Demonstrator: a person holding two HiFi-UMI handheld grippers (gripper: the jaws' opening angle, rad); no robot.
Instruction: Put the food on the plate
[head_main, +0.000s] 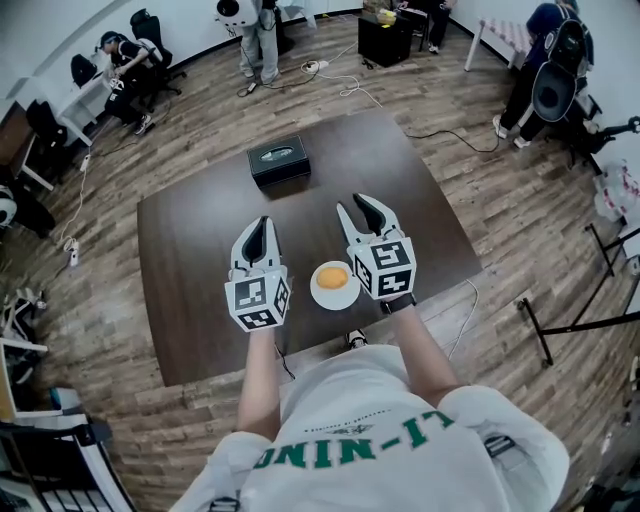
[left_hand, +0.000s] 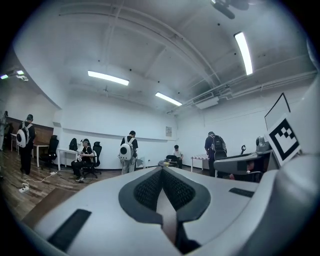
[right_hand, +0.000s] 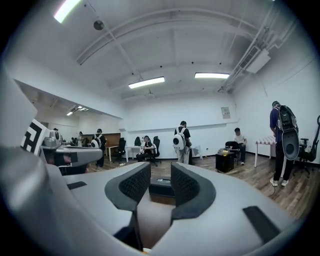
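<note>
A small white plate sits near the front edge of the dark brown table, with a round orange piece of food on it. The plate lies between my two grippers, both held above the table and pointing away from me. My left gripper is to the plate's left, its jaws pressed together with nothing between them. My right gripper is just right of the plate; its jaws stand a little apart with nothing between them.
A black box lies near the table's far edge, straight ahead of the right gripper. Cables run across the wooden floor beyond the table. Several people stand or sit along the far walls, next to desks and chairs.
</note>
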